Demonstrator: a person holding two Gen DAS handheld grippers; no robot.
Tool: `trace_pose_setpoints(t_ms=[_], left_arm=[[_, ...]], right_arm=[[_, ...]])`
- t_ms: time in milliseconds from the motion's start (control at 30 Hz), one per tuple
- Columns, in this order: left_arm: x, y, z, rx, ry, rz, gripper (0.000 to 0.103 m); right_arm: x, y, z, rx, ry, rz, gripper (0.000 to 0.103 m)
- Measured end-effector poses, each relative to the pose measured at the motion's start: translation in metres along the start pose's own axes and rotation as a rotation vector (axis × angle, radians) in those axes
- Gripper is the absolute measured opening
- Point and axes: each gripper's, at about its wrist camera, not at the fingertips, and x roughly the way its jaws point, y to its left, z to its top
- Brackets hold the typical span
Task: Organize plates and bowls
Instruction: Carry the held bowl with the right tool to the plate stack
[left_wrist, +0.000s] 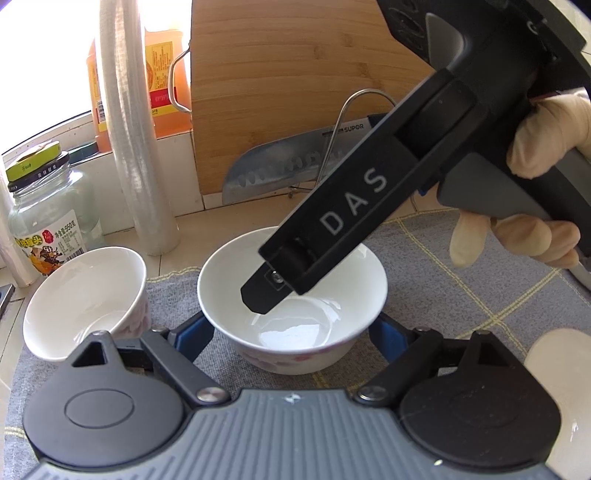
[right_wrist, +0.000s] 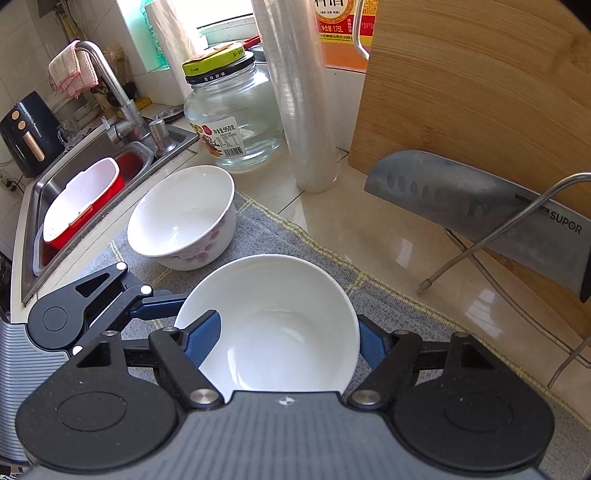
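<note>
i'm judging the job as barely begun: the two bowls are sitting apart on the grey mat (left_wrist: 424, 280), not nested yet, and i'm not seeing any plate for certain. a pale rounded shape (left_wrist: 554, 373) is showing at the right edge of the left wrist view, but i cannot tell what it is.

the near bowl (right_wrist: 280, 332) is standing upright on the mat, right under both tools. the left gripper (left_wrist: 290, 332) is flanking its lower wall, one blue pad on each side; the pad tips are disappearing behind the flare of the bowl, so i cannot tell whether they are pressing or only standing beside it. the right gripper (right_wrist: 288, 343) is straddling the bowl with its fingers apart: one pad (right_wrist: 203, 339) is reaching inside the bowl, and the other is sitting outside the rim. i'm not seeing a pinch on the wall.

the second bowl (right_wrist: 181, 218) is waiting near the mat's far corner, towards the sink (right_wrist: 81, 158), also upright. what's left, as i'm reading it, is lifting one bowl into the other.

both bowls are looking empty and glossy. the lidded glass jar (right_wrist: 229, 110) behind them is looking clear and empty too. a red and white tub (right_wrist: 77, 203) is lying in the sink, nothing showing inside it.
</note>
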Motion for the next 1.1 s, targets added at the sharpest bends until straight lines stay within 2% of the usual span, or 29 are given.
trace_pose_setpoints(t_ms=[500,1100], left_arm=[[-0.034,-0.012,0.004,0.006,-0.007,-0.008,0.09],[-0.094,-0.044,0.002,0.043,-0.018,-0.029,0.09]], right_arm=[[-0.035,0.017,-0.007,-0.013,-0.019,0.026,0.083],[-0.094,0.049,-0.043,-0.024,-0.05,0.046,0.083]])
